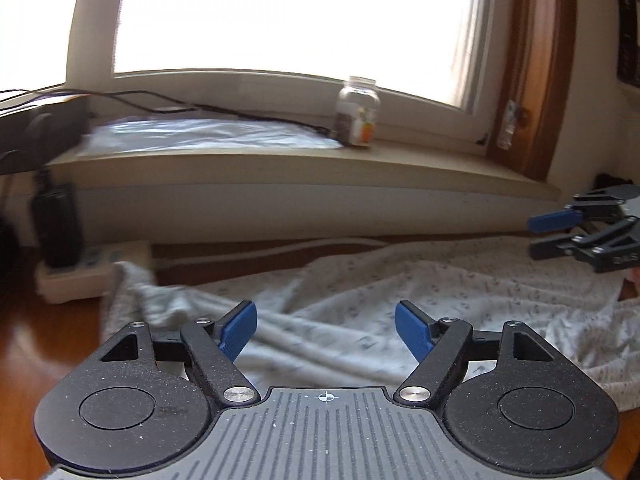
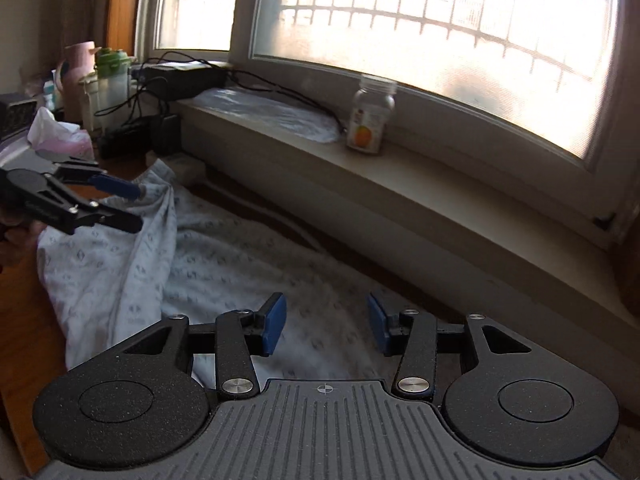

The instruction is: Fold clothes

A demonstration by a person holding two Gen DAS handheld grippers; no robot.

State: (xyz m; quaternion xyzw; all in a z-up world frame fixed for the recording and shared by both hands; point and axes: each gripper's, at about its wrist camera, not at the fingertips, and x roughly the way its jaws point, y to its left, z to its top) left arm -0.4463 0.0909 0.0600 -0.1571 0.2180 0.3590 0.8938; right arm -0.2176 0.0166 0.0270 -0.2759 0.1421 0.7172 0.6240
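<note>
A pale patterned garment lay rumpled on the wooden surface under the window, stretched along the wall beneath the sill, with one end bunched up near a white power strip.

The left gripper hovered over the middle of the cloth, its blue-padded fingers spread wide apart with nothing between them; only the fabric showed below the gap. The right gripper hung over the other stretch of the same garment, nearer the wall, its fingers also apart, though less widely, and equally empty. Neither pair pressed on the cloth.

From the left gripper's side, the right one appeared at the far right edge, above the garment's end. From the right gripper's side, the left one appeared at the left edge, above the bunched, raised fold of cloth.

On the sill stood a clear jar with an orange-printed label, just beside a crinkled plastic sheet. Black cables ran along the sill toward a dark box at its end. Further off, a green-lidded bottle and a tissue pack crowded the corner.
</note>
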